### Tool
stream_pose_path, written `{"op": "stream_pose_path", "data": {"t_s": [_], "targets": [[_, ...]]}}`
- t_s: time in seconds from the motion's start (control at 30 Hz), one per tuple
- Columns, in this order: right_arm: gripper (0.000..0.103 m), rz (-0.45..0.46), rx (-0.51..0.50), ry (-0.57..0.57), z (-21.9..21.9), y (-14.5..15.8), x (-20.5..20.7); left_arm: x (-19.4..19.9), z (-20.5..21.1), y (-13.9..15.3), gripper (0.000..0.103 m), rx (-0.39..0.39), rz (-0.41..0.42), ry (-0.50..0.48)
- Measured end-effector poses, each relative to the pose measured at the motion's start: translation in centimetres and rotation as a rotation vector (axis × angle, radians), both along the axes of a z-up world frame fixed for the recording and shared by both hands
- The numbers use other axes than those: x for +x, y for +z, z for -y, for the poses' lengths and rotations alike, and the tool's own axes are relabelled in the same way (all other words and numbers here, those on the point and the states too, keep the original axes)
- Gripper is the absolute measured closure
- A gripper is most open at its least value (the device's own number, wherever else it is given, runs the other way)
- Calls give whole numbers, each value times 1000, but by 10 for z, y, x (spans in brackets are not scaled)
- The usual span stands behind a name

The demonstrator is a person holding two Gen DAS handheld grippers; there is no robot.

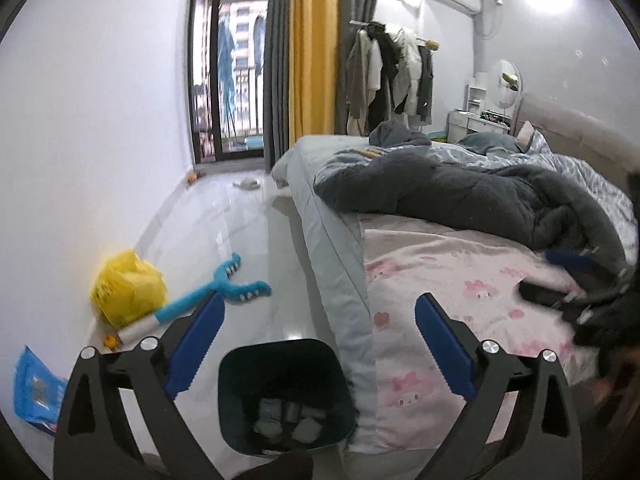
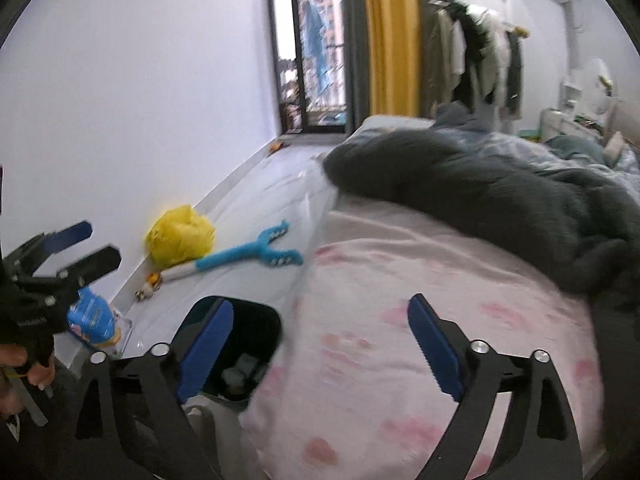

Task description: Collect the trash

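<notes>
The right wrist view is blurred, and there the bin is half hidden behind a blue pad, while the crumpled pieces inside it are too dim to count surely. One bin stands on the floor against the bed, with one yellow bag, one blue toy and one blue packet along the wall. The left claw gapes wide and empty straight above the bin; the right claw, equally wide and empty, hangs over the bed edge with the bin at its left.
</notes>
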State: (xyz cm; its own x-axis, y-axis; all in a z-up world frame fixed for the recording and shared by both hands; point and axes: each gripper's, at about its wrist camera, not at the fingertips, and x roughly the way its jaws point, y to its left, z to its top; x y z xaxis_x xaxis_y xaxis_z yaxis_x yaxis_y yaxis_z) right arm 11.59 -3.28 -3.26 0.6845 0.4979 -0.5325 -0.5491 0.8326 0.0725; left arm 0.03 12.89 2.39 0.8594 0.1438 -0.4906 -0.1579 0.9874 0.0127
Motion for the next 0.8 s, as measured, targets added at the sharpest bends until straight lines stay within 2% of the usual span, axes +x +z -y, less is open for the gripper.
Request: {"op": "stream_pose_path", "data": {"t_s": [0.1, 0.17, 0.33, 0.4, 0.5, 0.57, 0.7, 0.8], "targets": [[3, 41, 0, -52, 36, 8, -16, -12, 15, 1, 3, 37, 29, -10], [3, 57, 12, -96, 60, 10, -29, -18, 22, 0, 3, 49, 40, -11], [3, 81, 46, -165, 112, 7, -54, -31, 31, -8, 3, 21, 30, -16], [3, 85, 91, -185, 130, 1, -65, -37, 32, -14, 3, -13, 25, -10], [3, 82, 181, -174, 157, -1, -79, -46, 38, -17, 3, -12, 27, -4], [3, 95, 206, -172, 167, -2, -87, -50, 42, -14, 3, -8, 45, -3], [3, 114, 174, -136, 170, -2, -99, -57, 46, -16, 3, -37, 56, 12], [3, 111, 137, -128, 168, -3, -102, -56, 49, -19, 3, -6, 54, 41]]}}
